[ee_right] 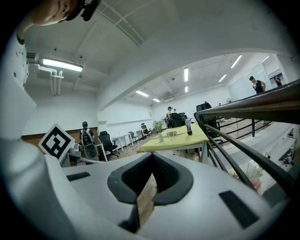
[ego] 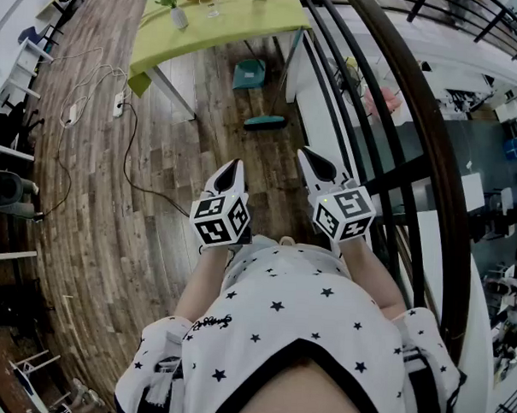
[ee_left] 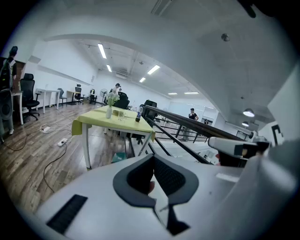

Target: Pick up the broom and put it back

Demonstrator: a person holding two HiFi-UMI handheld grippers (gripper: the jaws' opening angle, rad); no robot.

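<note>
The left gripper [ego: 237,164] had its tongs pinched together, empty. The broom [ego: 265,122] lay on the floor [ego: 166,163] at twelve o'clock, well ahead, near the green table [ego: 249,19]. The right gripper [ego: 306,153], equally closed and empty, would need to open wide before reaching it.

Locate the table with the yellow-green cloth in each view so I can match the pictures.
Head view: the table sits at the top edge, slightly left of centre.
Left gripper view: the table is left of centre at mid-height, above the jaws.
Right gripper view: the table is just right of centre, above the jaws.
Shared landmark: the dark railing runs to the right of the table in all three.
</note>
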